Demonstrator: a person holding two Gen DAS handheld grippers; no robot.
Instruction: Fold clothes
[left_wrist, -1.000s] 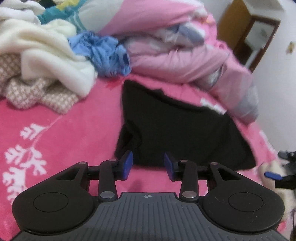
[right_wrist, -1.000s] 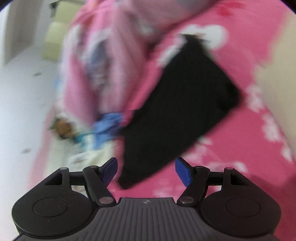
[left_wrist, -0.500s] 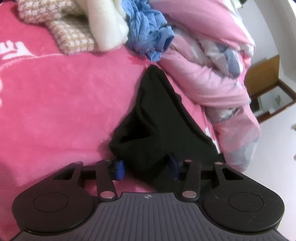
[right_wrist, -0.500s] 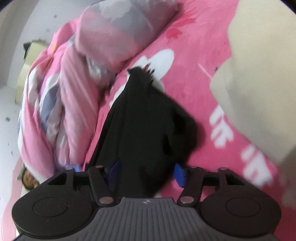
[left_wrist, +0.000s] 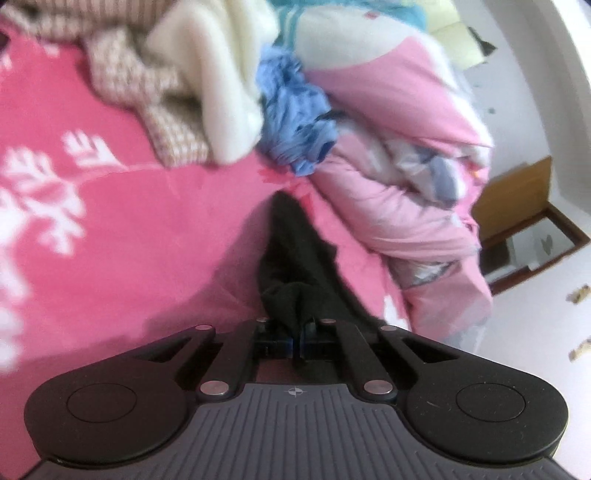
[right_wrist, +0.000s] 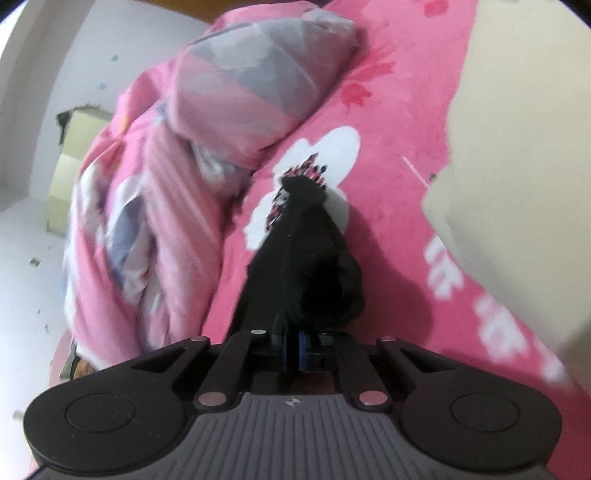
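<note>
My left gripper (left_wrist: 297, 341) has its fingers pressed together on a bunched edge of the black garment (left_wrist: 295, 258), with cloth pinched between the blue pads. From that pinch the black cloth runs away toward twelve o'clock in the left wrist view, narrowing to a point on the pink bedspread (left_wrist: 129, 221) with its white snowflake print. At about eleven o'clock lies a heap of other laundry: a checked beige piece (left_wrist: 166, 114), a white fleecy piece (left_wrist: 218, 81) over it, and a crumpled blue garment (left_wrist: 295, 110) just beside them. A pink quilt (left_wrist: 391, 177) with grey-blue patches is piled from one to three o'clock, near the black cloth but apart from it. A wooden cabinet (left_wrist: 517, 199) stands at three o'clock beyond the bed.

My right gripper (right_wrist: 293, 349) is likewise closed tight on the same black garment (right_wrist: 306, 266); a fold of it bulges just ahead of my fingers and the rest stretches toward twelve o'clock, ending on a white flower printed on the bedspread (right_wrist: 399, 206). The pink quilt (right_wrist: 207, 155) rises from nine to twelve o'clock. A cream cloth (right_wrist: 524, 147) fills two o'clock.
</note>
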